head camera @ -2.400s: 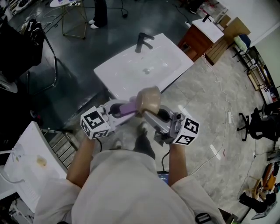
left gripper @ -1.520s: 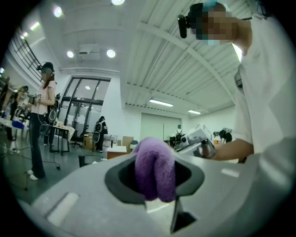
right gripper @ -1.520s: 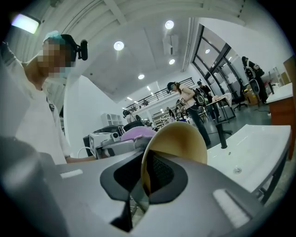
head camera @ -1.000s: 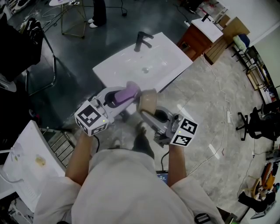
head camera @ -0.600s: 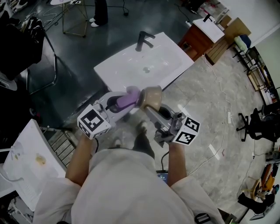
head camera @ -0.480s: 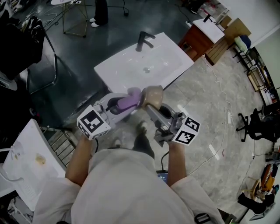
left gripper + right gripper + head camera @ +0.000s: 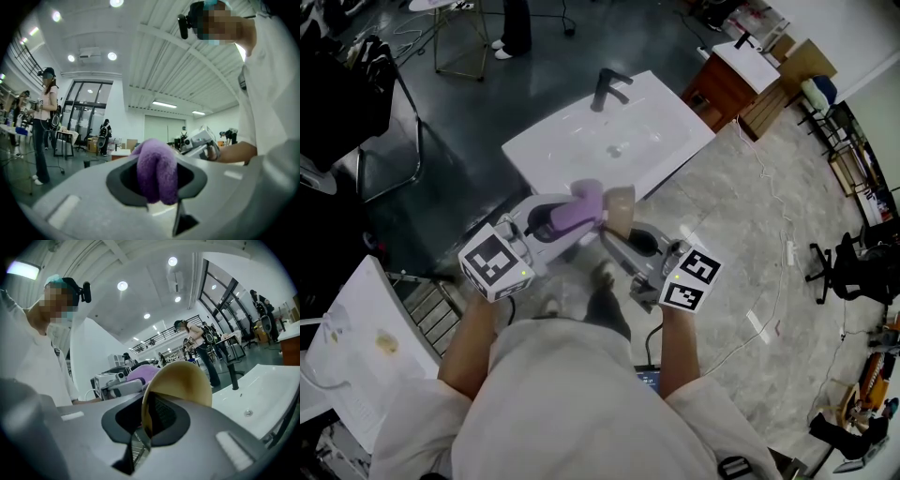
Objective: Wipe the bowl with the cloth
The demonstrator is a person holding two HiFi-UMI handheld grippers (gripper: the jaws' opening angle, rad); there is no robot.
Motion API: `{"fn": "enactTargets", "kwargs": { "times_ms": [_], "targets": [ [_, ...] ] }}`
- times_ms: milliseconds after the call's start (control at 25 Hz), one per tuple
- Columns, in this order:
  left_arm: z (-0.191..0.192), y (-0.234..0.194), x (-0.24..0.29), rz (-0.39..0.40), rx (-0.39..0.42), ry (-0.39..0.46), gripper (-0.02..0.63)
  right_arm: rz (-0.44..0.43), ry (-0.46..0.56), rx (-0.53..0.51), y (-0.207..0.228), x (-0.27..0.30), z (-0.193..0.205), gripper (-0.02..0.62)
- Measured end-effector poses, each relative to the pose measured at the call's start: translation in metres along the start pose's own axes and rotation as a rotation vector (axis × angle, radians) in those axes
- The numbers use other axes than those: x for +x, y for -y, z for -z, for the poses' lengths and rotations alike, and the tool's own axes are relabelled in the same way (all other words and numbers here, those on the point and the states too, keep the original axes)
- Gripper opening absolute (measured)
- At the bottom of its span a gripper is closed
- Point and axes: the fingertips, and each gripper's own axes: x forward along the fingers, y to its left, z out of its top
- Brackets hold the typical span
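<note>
In the head view my left gripper (image 7: 581,208) is shut on a bunched purple cloth (image 7: 577,208). My right gripper (image 7: 614,234) is shut on the rim of a tan bowl (image 7: 619,208), held on edge. The cloth presses against the bowl's left side, above the floor in front of the sink. The left gripper view shows the purple cloth (image 7: 157,171) pinched between the jaws (image 7: 157,187). In the right gripper view the tan bowl (image 7: 183,380) stands up from the jaws (image 7: 147,420), its rim clamped, with the purple cloth (image 7: 143,373) behind it.
A white sink (image 7: 581,150) with a black faucet (image 7: 605,89) stands just beyond the grippers. A white board (image 7: 356,347) lies at lower left. Chairs, a wooden cabinet (image 7: 727,84) and cables (image 7: 773,234) are on the floor around. Other people stand in the background (image 7: 44,122).
The left gripper with the cloth swung away from the bowl, back against it, and now sits slightly higher on its side. The right gripper dipped slightly, turning the bowl more on edge.
</note>
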Motion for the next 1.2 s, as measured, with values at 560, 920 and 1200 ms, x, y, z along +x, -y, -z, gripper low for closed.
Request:
{"fn": "enactTargets", "kwargs": {
  "times_ms": [560, 920, 1200],
  "targets": [
    [0.016, -0.031, 0.001, -0.129, 0.045, -0.089, 0.112, -0.113, 0.145, 0.096, -0.019, -0.003, -0.028, 0.026],
    [0.027, -0.001, 0.001, -0.059, 0.050, -0.105, 0.112, 0.036, 0.130, 0.057, 0.002, 0.000, -0.023, 0.025],
    [0.015, 0.001, -0.001, -0.060, 0.040, -0.080, 0.112, 0.053, 0.058, 0.021, 0.003, 0.004, -0.010, 0.025]
  ]
}}
